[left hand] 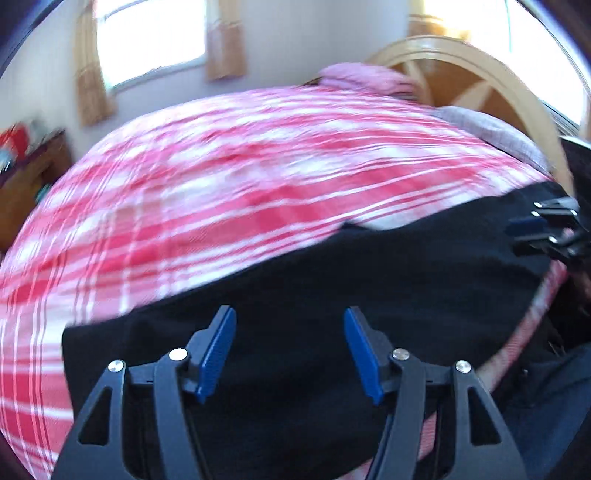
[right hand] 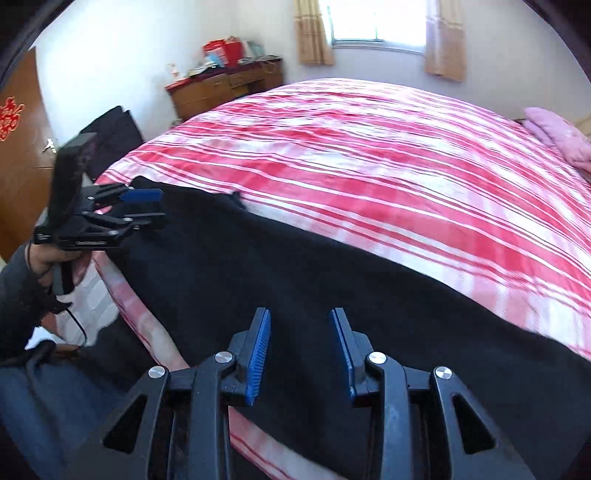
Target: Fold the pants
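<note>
Looking along both tongs, I see the black pants [left hand: 332, 288] spread flat along the near edge of the bed [right hand: 369, 155], on its red-and-white plaid cover. My left tongs [left hand: 290, 347] are spread wide, blue pads apart, hovering over the dark cloth with nothing between them. My right tongs [right hand: 300, 350] are also parted, a little narrower, and hold nothing; the pants lie beneath them. From the right camera the left tongs show side-on at the far left end of the pants, one pad above the cloth's edge, but I cannot tell whether they touch it. From the left camera the right tongs appear at the right rim, by the pants' other end. A pink pillow [right hand: 557, 133] sits at the bed's head, and a wooden dresser [right hand: 225, 88] stands by the wall under a window [right hand: 376, 22].
</note>
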Tool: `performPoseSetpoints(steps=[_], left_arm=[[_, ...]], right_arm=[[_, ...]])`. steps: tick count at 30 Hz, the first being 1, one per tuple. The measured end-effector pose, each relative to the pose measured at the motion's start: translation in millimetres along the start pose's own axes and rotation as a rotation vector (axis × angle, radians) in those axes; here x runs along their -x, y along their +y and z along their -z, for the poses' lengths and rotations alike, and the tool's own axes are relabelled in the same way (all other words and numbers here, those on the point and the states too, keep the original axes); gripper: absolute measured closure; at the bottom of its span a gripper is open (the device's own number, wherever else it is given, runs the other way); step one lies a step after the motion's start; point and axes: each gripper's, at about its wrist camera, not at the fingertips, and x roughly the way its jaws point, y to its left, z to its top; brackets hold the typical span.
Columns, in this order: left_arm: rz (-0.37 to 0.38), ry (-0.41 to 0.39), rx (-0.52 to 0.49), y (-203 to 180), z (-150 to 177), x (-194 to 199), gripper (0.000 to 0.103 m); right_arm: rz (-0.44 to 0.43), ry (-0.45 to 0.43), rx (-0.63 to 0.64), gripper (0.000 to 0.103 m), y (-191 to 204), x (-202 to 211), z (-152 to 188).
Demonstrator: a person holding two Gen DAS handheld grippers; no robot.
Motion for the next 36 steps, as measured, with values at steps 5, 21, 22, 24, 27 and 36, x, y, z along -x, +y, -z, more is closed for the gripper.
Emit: performPoseSetpoints(steps=[5,21,22,24,27,36], left_arm=[[-0.028,0.017,0.034,21.5,20.5,-7.6,0.038],[-0.069,0.02,0.016,7.8,5.8,-4.0,0.026],[-0.065,0.021,0.015,6.0,4.9,-4.4,0.026],[-0.053,0.021,0.007,0.4,1.9,-5.9,0.026],[-0.047,0.026,-0.015,-10.8,-3.1,-9.0,0.026],[-0.009,0.033,-0.066,-46.1,-13.9,-17.8,0.026]], right_arm=[[0.002,0.063,-0.026,0.068,-4.2,-29.6,4.6],[0.13,0.004,-0.146,0.054,-56.8,19.6,29.5],[0.141,0.001,-0.163,0.053,-63.0,24.6,33.6],[0.175,0.01,-0.198,0.053,-76.2,28.5,43.5],[0.152,-0.01,-0.244,0.053,-92.7,32.7,54.8],[0.178,-0.016,-0.209,0.051,-89.0,35.1,53.3]])
